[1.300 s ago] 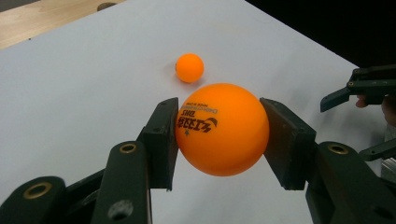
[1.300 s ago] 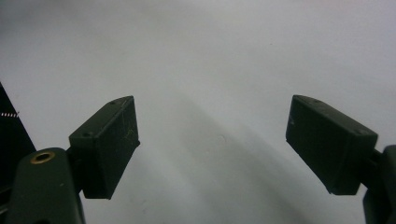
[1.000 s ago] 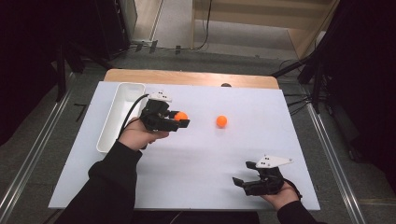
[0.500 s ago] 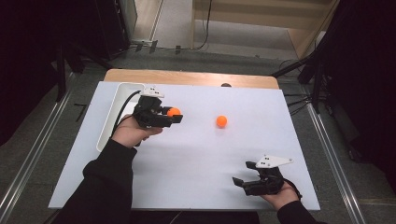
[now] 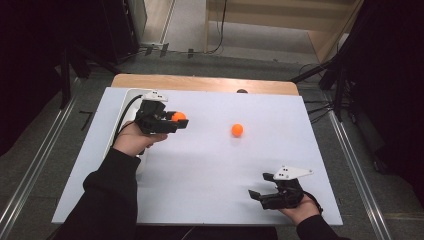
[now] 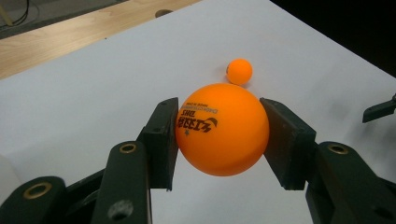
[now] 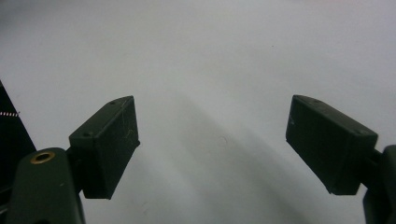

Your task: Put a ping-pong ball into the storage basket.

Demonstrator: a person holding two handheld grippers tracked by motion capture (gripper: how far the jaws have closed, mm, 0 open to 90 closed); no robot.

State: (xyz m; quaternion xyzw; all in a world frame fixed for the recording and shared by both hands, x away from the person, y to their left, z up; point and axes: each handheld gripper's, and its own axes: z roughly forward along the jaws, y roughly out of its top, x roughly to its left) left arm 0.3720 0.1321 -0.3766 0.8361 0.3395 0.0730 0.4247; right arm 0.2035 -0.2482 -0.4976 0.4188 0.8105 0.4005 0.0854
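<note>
Clearly the left gripper (image 5: 179, 121) is clenched on an orange ball (image 6: 221, 129): in the left gripper view both pads (image 6: 163, 140) press its sides at about mid-height, so the round shell sits cradled and cannot roll out. The printed mark faces the camera, and the ball hangs above the white desk (image 5: 210, 165) with nothing under it. In the high view the hand holds this gripper roughly level, jaws pointing toward the middle of the desk, just beside the white tray (image 5: 131, 97) at the left edge. That nearness suggests the tray is where the ball is meant to go; a grip across the widest part makes sense for a light, smooth thing that would squirt away if pinched lower or higher.

A second ball (image 5: 237, 130) rests on the desk well apart from both hands, nearer the far edge, and shows small beyond the held one in the left gripper view (image 6: 239, 71). It lies free, with clear room around it for jaws to come down on either side.

The right gripper (image 5: 260, 190) sits at the near right corner, released, its jaws wide with nothing but bare desk between them. Probably it waits there so as not to crowd the left hand's work, ready for the loose ball if called on.
</note>
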